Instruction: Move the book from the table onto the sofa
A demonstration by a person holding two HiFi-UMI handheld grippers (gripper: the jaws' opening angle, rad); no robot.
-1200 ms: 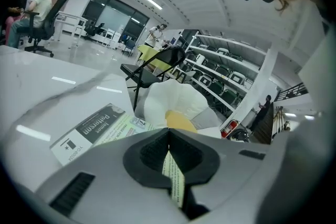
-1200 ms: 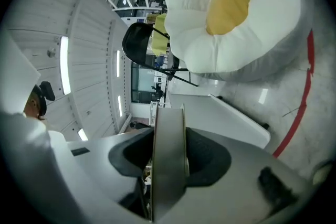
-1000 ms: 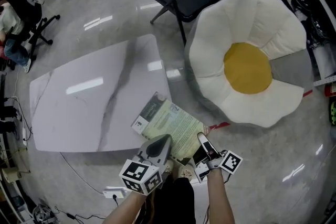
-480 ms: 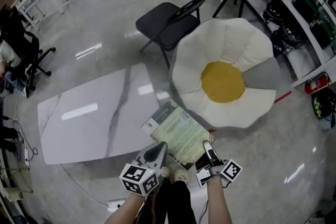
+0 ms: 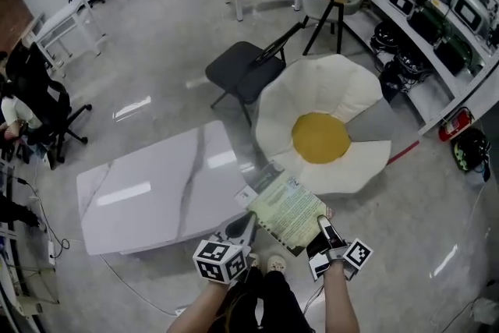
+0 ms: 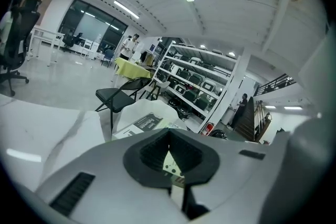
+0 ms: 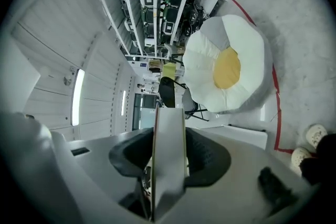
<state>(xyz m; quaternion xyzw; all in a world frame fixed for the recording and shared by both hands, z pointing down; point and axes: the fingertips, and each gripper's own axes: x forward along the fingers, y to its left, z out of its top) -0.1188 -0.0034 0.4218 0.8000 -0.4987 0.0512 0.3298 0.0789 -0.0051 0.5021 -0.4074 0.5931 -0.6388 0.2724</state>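
Carry step: my left gripper (image 5: 243,228) and right gripper (image 5: 322,228) both clamp the book (image 5: 290,210), off the table (image 5: 148,195); next I lower it onto the fried-egg sofa (image 5: 321,138).

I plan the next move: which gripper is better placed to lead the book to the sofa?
Right, probably: the right gripper grips the book on its edge nearer the sofa.
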